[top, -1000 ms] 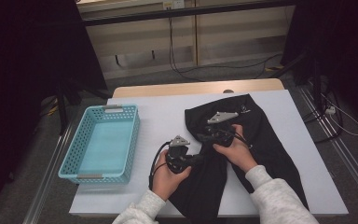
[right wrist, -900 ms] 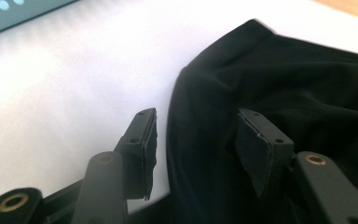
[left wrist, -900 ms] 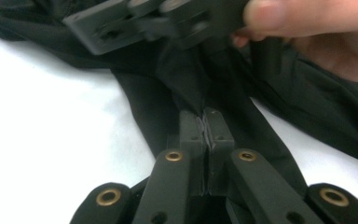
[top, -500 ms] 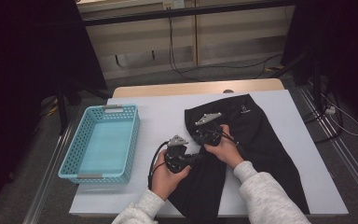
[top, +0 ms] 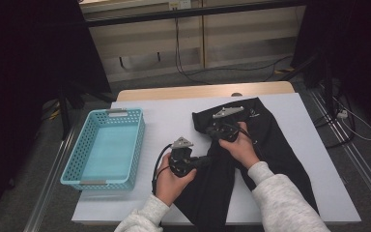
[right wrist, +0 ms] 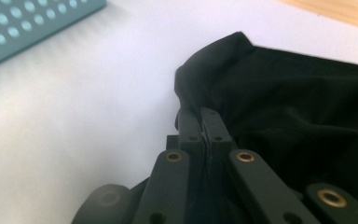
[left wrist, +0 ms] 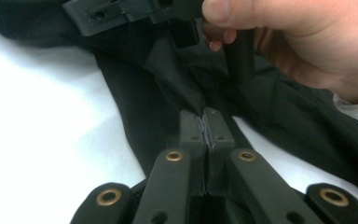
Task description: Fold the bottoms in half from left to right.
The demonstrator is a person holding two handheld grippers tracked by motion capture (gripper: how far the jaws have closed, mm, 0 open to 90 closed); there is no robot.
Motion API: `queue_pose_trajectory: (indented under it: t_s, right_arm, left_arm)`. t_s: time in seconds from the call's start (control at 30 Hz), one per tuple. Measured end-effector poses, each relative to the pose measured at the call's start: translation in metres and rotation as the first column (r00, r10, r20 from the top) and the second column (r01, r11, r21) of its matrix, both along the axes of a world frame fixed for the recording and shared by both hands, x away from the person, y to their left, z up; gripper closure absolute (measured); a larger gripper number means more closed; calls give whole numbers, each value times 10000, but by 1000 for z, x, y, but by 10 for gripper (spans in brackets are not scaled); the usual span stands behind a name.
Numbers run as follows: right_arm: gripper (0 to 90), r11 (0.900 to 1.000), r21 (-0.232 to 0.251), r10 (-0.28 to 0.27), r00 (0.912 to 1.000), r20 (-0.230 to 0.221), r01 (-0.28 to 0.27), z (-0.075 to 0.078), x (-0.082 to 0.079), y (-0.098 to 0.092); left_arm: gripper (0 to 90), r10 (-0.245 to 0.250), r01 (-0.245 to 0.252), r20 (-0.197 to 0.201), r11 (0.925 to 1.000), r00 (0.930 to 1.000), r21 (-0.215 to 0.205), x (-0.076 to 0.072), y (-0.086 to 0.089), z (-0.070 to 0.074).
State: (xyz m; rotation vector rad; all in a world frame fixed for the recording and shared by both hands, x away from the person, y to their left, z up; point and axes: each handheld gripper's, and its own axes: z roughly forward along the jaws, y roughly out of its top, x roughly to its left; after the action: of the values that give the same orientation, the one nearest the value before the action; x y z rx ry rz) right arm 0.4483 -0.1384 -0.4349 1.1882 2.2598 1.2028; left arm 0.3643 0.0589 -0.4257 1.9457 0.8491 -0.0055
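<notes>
A black garment (top: 275, 145) lies spread over the right half of the white table (top: 164, 121). My left gripper (top: 206, 162) holds a fold at the garment's left edge; in the left gripper view its jaws (left wrist: 204, 117) are pressed together with black cloth (left wrist: 140, 93) pinched between them. My right gripper (top: 208, 126) is at the garment's far left corner. Its jaws have just been closing, and in the right gripper view they (right wrist: 200, 114) stand shut on the rolled cloth edge (right wrist: 298, 93). The right hand (left wrist: 303, 42) shows close ahead in the left gripper view.
A light-blue perforated basket (top: 140, 140) with nothing in it stands on the table's left part, and its corner (right wrist: 23, 23) shows in the right gripper view. The wooden table edge (top: 198, 92) runs along the back. Cables lie on the floor beyond.
My right gripper has shifted a little along the garment's far left corner and its jaws have come together on the cloth edge. The left gripper has stayed put, still clamped.
</notes>
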Motion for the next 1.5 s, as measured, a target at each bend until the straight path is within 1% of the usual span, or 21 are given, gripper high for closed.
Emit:
queue_pose_trajectory:
  t_s: [0.23, 0.37, 0.53, 0.7, 0.73, 0.77, 0.8, 0.83, 0.87, 0.9, 0.93, 0.97, 1.0, 1.03, 1.1, 1.13, 1.2, 1.3, 1.37, 1.43, 1.5]
  right_arm:
    - [891, 9981, 491, -379, 9989, 268, 366, 17, -1, -19]
    - [891, 9969, 563, -567, 9978, 349, 547, 25, -3, -31]
    - [891, 9950, 513, -880, 9949, 501, 854, 36, -8, -52]
    - [892, 9884, 402, -1489, 9864, 691, 1464, 53, -16, -94]
    - [893, 9798, 359, -1991, 9770, 768, 1968, 60, -19, -118]
    - [893, 9798, 359, -1991, 9770, 768, 1968, 60, -19, -118]
    - [892, 9740, 399, -2255, 9709, 805, 2229, 63, -20, -127]
    - [892, 9680, 608, -2479, 9657, 774, 2436, 66, -21, -140]
    - [892, 9582, 609, -2840, 9549, 869, 2794, 68, -21, -151]
    - [884, 9432, 395, -3322, 9360, 1165, 3298, 68, -21, -162]
    - [821, 9374, 426, -3482, 9306, 1128, 3456, 66, -18, -169]
    - [683, 9239, 363, -3826, 9191, 939, 3809, 62, -17, -173]
    - [660, 9207, 321, -3903, 9170, 829, 3889, 58, -16, -175]
    - [628, 9305, 364, -3662, 9274, 765, 3644, 54, -15, -173]
    - [523, 9337, 91, -3577, 9314, 675, 3579, 46, -18, -166]
    - [504, 9474, -133, -3182, 9459, 639, 3197, 38, -22, -156]
    - [477, 9506, -171, -3085, 9493, 610, 3100, 35, -24, -153]
    - [468, 9680, -272, -2486, 9680, 347, 2496, 24, -32, -139]
    - [432, 9725, -574, -2237, 9739, 372, 2256, 17, -39, -129]
    - [403, 9799, -463, -1935, 9809, 187, 1942, 11, -46, -123]
    - [376, 9815, -711, -1768, 9840, 228, 1780, 6, -53, -118]
  left_arm:
    - [889, -275, 279, 129, 9992, 9995, -275, -2, -7, 10]
    - [889, -425, 435, 209, 9978, 9989, -491, -4, -15, 20]
    - [890, -1003, 1028, 441, 9930, 9940, -588, -7, -42, 33]
    - [887, -1579, 1625, 538, 9821, 9860, -953, -6, -78, 44]
    - [885, -1657, 1701, 491, 9798, 9850, -1056, -6, -86, 45]
    - [885, -1723, 1768, 512, 9787, 9837, -1039, -6, -91, 46]
    - [882, -1820, 1862, 508, 9778, 9820, -958, -5, -97, 46]
    - [851, -1906, 1927, 327, 9777, 9811, -839, -3, -100, 45]
    - [798, -1828, 1879, 597, 9776, 9813, -952, -1, -101, 45]
    - [680, -1747, 1840, 1033, 9789, 9792, -891, 1, -99, 44]
    - [551, -1623, 1732, 1288, 9818, 9783, -782, 3, -95, 42]
    - [478, -1488, 1574, 1269, 9857, 9807, -604, 7, -88, 39]
    - [433, -1357, 1414, 1274, 9893, 9825, -365, 11, -81, 36]
    - [380, -1255, 1296, 1286, 9913, 9837, -237, 14, -76, 33]
    - [323, -1069, 1065, 1199, 9943, 9870, 97, 20, -61, 26]
    - [281, -964, 935, 1214, 9952, 9879, 289, 23, -52, 22]
    - [272, -862, 802, 1237, 9954, 9886, 530, 26, -40, 16]
    - [237, -671, 593, 1172, 9959, 9908, 689, 30, -26, 7]
    - [220, -562, 477, 1127, 9959, 9920, 767, 32, -19, 4]
    - [202, -496, 410, 1062, 9958, 9931, 816, 35, -11, 0]
    - [183, -397, 304, 1069, 9957, 9935, 876, 37, -6, -4]
